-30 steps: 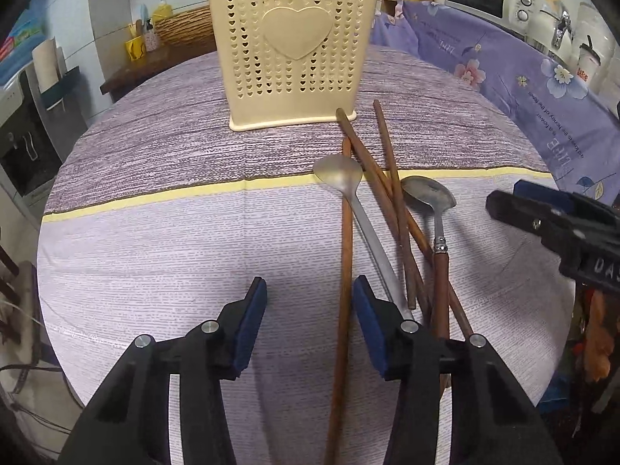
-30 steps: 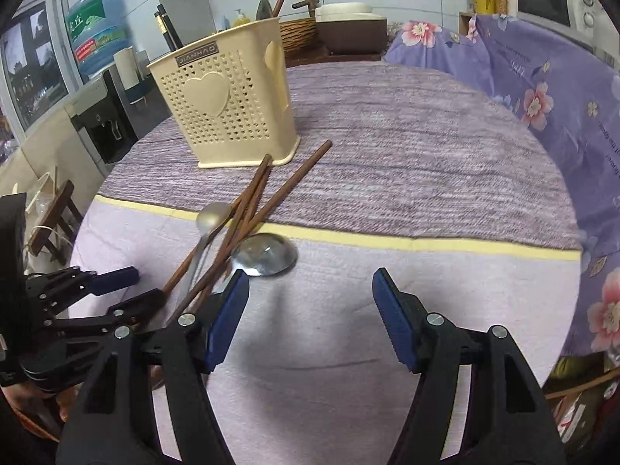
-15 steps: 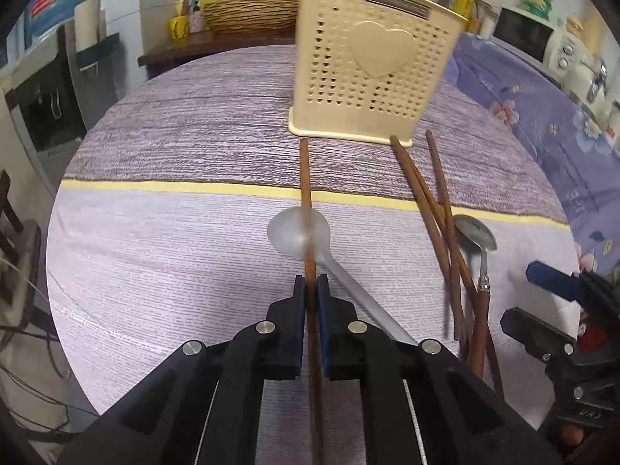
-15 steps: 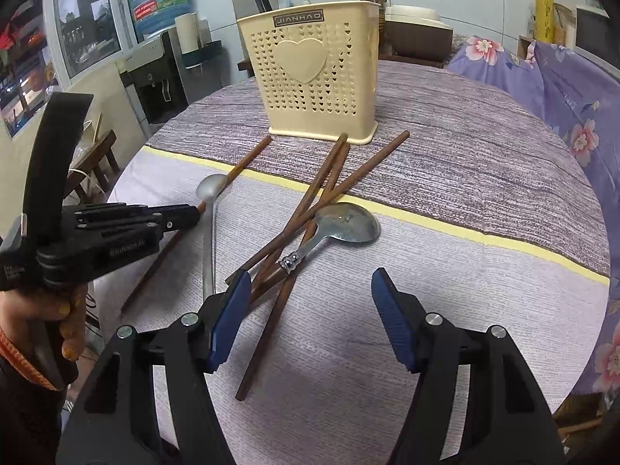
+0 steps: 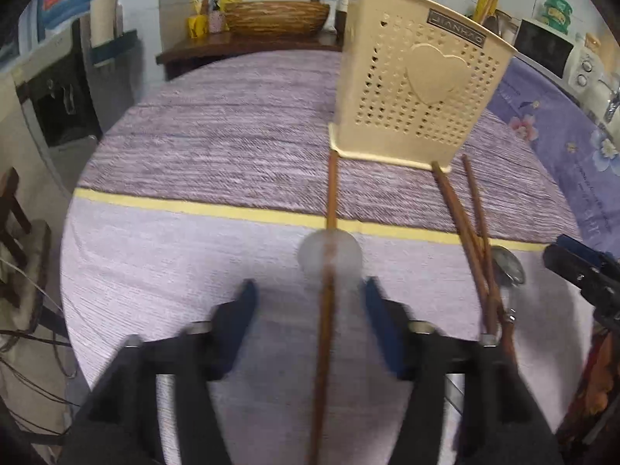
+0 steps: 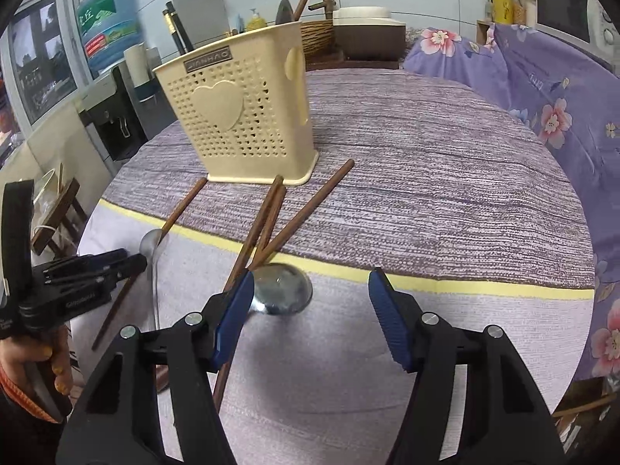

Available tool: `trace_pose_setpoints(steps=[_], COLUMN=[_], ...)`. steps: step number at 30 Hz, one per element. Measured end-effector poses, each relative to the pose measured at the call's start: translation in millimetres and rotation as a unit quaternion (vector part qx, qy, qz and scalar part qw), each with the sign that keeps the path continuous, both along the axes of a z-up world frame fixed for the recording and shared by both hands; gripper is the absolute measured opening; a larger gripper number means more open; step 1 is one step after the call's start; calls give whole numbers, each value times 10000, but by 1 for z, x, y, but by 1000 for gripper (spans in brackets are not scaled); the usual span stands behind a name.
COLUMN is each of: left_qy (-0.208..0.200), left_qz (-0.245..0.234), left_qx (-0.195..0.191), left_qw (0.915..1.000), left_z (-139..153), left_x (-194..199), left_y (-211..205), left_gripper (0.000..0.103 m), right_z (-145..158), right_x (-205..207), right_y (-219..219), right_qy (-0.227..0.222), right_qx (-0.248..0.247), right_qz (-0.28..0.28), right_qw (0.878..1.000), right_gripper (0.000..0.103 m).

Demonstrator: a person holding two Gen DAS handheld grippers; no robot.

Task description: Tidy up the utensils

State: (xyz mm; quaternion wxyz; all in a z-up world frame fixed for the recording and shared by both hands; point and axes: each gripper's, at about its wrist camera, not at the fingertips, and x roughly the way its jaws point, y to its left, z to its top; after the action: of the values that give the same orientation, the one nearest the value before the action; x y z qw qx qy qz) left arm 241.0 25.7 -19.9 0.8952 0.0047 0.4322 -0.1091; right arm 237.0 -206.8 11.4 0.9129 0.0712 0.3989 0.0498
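Note:
A cream perforated utensil holder (image 5: 418, 89) stands on the round table; it also shows in the right wrist view (image 6: 244, 124). My left gripper (image 5: 308, 302) is open, its jaws either side of one brown chopstick (image 5: 329, 232) that lies over a silver spoon (image 5: 329, 257). Three more chopsticks (image 6: 271, 224) lie crossed in front of the holder, over a wooden-handled spoon (image 6: 281, 288). My right gripper (image 6: 310, 310) is open and empty just above that spoon. The left gripper (image 6: 93, 271) shows at the left of the right wrist view.
The table has a purple striped cloth with a yellow band (image 6: 465, 283). A floral purple cover (image 6: 542, 77) drapes furniture at the right. A wicker basket (image 5: 275, 17) and bottles sit on a shelf behind. A water dispenser (image 6: 112, 89) stands at the left.
My left gripper shut on the single chopstick half a second ago and has now opened; the chopstick lies between its jaws. The right gripper has moved closer over the wooden-handled spoon.

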Motion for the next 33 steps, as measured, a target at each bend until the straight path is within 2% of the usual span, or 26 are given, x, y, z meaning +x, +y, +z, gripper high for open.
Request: trace_pose_setpoints(steps=[2, 4, 6, 9, 13, 16, 20, 21, 22, 23, 28, 30, 32, 33], left_qy=[-1, -26, -20, -23, 159, 194, 91, 48, -7, -51, -33, -63, -46, -45], left_qz=[-37, -58, -132, -115, -113, -154, -244, -289, -355, -419, -859, -914, -767, -623], left_qx=[-69, 74, 191, -22, 115, -33, -62, -88, -126, -124, -30, -180, -428, -543], left_qw=[10000, 10000, 9997, 9999, 9997, 9997, 9996, 9995, 9993, 9990, 9963, 9956, 9961, 9966], left_z=[-2, -2, -1, 5, 0, 3, 10, 13, 18, 21, 20, 22, 24, 25], left_x=[2, 4, 7, 7, 15, 15, 16, 16, 16, 16, 25, 27, 30, 33], left_y=[-1, -4, -8, -3, -5, -8, -18, -21, -25, -30, -57, -54, -39, -28], left_gripper=[59, 54, 53, 53, 51, 36, 35, 32, 16, 14, 14, 14, 19, 27], right_z=[0, -1, -1, 0, -2, -3, -5, -4, -4, -4, -1, 0, 1, 1], right_x=[1, 1, 1, 1, 0, -1, -2, -3, -3, -3, -1, 0, 1, 4], right_y=[1, 3, 4, 2, 1, 2, 3, 3, 2, 2, 3, 0, -5, -9], right_qy=[-3, 7, -6, -27, -13, -19, 15, 6, -2, -13, -33, -36, -35, -20], right_qx=[59, 53, 34, 14, 48, 53, 77, 79, 79, 79, 34, -1, -75, -94], right_qz=[-15, 3, 11, -25, -45, -31, -38, -44, -53, -61, -49, -70, -162, -218], right_qw=[10000, 10000, 10000, 10000, 10000, 10000, 10000, 10000, 10000, 9999, 10000, 10000, 9998, 9997], right_gripper=[63, 63, 63, 63, 63, 63, 62, 62, 62, 62, 62, 62, 62, 62])
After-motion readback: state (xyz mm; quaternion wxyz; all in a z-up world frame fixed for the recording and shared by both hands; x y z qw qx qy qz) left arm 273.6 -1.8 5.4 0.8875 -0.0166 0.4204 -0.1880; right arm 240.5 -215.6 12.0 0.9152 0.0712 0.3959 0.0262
